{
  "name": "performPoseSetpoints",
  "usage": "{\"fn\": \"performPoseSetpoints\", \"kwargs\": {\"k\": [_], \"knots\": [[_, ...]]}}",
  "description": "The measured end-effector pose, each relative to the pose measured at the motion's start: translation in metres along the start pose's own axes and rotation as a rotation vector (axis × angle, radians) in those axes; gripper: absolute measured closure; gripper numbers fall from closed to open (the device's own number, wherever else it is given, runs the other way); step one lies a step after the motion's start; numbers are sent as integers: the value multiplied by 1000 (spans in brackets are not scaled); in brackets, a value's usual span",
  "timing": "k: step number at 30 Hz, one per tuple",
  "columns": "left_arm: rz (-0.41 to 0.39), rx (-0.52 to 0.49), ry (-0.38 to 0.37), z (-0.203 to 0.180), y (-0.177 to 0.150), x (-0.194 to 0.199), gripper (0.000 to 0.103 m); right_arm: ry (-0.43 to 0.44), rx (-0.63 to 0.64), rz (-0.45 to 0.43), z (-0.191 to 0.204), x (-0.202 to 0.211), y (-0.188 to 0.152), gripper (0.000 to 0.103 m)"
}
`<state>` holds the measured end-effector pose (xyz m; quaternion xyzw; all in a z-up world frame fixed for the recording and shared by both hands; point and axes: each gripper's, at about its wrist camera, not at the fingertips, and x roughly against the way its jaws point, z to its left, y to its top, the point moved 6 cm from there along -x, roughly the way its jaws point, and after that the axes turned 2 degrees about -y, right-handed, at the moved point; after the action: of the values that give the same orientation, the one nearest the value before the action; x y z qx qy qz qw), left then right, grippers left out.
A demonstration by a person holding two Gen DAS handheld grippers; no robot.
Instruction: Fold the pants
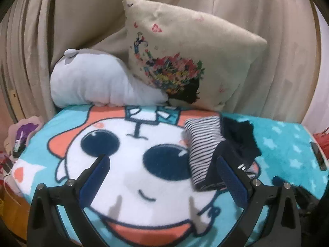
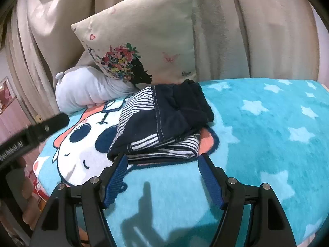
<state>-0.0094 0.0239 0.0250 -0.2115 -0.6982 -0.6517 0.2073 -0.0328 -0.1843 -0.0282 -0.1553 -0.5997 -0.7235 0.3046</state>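
Both grippers, left gripper (image 1: 162, 160) and right gripper (image 2: 161, 157), are hovering spread and empty beside folded pants (image 2: 164, 121) lying on the blanket (image 2: 267, 144)

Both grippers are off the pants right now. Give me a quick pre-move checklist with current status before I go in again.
1. Left gripper open and holding nothing: ok.
2. Right gripper open and holding nothing: ok; its fingertips sit just short of the pants' near edge.
3. Pants resting on the blanket, not hanging off: ok.
4. Pants folded flat and neat: not ok; bunched pile, dark layer humped over the striped layers.
5. Pillow and white plush clear of the pants: cannot tell; they sit close behind, contact unclear.
6. Waistband and leg ends identifiable for the next grasp: cannot tell.
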Motion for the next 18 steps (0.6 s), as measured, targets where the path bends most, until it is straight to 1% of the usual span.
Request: {"fn": "performPoseSetpoints", "kwargs": {"k": [8, 12, 18], "knots": [[26, 8, -14, 2, -12, 7, 0, -27, -7, 0, -3, 5, -4, 27], [49, 11, -30, 2, -16, 4, 0, -36, -11, 6, -5, 4, -4, 27], [75, 6, -27, 2, -22, -2, 0, -44, -12, 19, -5, 0, -6, 27]]}}
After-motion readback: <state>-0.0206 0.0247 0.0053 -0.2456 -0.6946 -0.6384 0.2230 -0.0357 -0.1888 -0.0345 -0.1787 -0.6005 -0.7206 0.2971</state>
